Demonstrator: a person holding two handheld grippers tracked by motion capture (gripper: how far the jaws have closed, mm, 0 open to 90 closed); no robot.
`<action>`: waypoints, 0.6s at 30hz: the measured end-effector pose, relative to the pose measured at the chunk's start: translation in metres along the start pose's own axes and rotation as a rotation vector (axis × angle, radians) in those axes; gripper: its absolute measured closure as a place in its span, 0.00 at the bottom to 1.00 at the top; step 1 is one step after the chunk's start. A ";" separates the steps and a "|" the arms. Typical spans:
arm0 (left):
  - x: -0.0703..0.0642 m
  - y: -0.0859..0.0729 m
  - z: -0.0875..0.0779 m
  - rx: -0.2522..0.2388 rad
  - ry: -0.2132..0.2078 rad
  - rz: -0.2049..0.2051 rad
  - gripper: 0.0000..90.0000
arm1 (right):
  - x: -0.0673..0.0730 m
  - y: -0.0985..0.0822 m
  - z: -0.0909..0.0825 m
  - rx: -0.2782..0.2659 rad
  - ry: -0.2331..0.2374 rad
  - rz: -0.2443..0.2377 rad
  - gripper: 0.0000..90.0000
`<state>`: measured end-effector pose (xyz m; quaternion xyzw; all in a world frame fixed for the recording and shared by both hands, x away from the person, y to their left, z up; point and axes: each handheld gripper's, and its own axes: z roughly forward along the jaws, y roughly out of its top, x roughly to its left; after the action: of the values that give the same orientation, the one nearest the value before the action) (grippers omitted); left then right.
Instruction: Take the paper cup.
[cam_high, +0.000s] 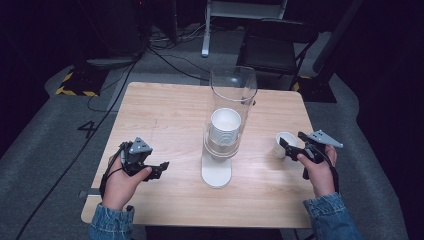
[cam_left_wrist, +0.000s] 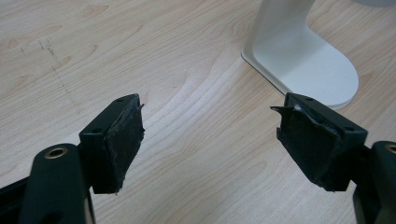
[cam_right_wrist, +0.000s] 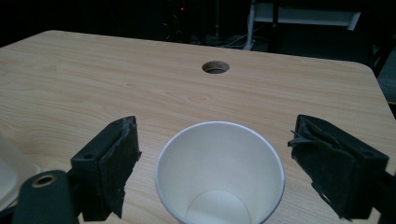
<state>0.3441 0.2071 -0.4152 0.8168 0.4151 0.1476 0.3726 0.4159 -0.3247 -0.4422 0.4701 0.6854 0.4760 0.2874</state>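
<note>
Dark floor and cables lay behind the wooden table (cam_high: 165, 110), and in the middle of the high view stood a tall clear tube (cam_high: 231, 107) on a white foot (cam_left_wrist: 303, 60), with a stack of white cups (cam_high: 225, 127) inside it. At the right, one paper cup (cam_right_wrist: 220, 170) stood upright on the table between the wide-apart jaws of the right gripper (cam_right_wrist: 231, 170) — the pads did not touch it, so it probably stood by itself. The left gripper (cam_left_wrist: 210, 149) waited at the lower left with its jaws apart too, holding nothing — likely just keeping out of the way.

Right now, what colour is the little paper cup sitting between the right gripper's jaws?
White, inside and out; the small paper cup shows best in the right gripper view.
</note>
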 end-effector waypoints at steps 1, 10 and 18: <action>0.000 0.000 0.000 0.004 -0.003 -0.005 0.25 | 0.001 0.002 -0.003 0.001 0.004 -0.003 0.17; -0.002 -0.007 -0.008 0.009 0.004 -0.006 0.25 | 0.029 0.016 -0.021 0.047 0.121 -0.054 0.18; -0.008 -0.004 -0.011 0.005 -0.015 0.011 0.25 | 0.064 0.022 -0.038 0.095 0.233 -0.068 0.22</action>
<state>0.3309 0.2079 -0.4101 0.8210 0.4082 0.1427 0.3728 0.3667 -0.2784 -0.4042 0.4013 0.7514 0.4844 0.1992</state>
